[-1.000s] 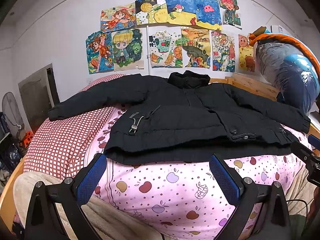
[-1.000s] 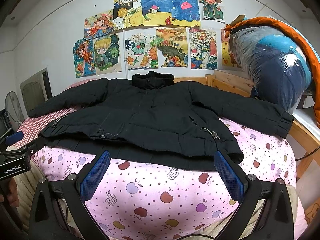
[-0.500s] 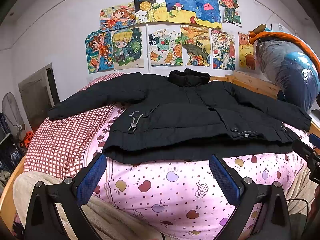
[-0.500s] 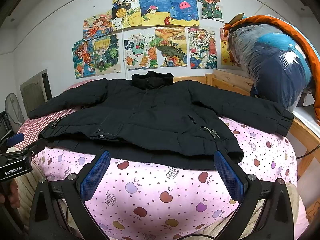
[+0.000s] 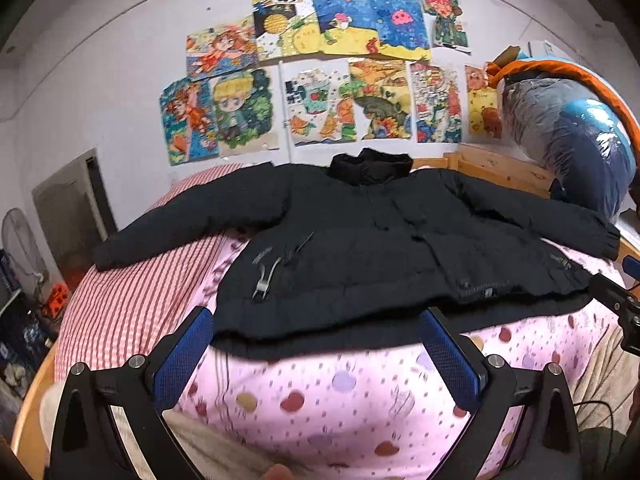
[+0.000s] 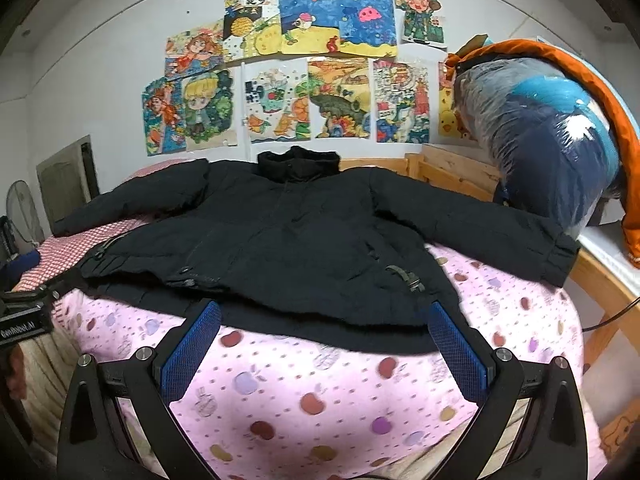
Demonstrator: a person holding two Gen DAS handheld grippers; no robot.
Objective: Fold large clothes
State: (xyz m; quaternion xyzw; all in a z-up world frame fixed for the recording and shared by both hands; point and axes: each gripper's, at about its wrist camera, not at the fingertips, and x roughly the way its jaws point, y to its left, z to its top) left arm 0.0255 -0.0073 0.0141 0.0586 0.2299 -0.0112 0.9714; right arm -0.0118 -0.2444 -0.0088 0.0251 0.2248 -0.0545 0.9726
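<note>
Black jacket (image 5: 380, 248) spread flat on pink apple-print blanket (image 5: 340, 392), sleeves outstretched, collar toward drawings (image 5: 320, 76) on wall. Left gripper (image 5: 316, 354) and right gripper (image 6: 326, 346) held before jacket hem, fingers spread, nothing gripped. Contact with hem possibly none; blur.

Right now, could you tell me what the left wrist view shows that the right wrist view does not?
Only the left wrist view shows the broad checked sheet under the jacket's sleeve, and the right gripper at its edge. Only the right wrist view shows the duck drawing, the bed's wooden side rail and the left gripper. Both show the black jacket spread flat, the pink quilt, the wall drawings and the bagged bedding.
</note>
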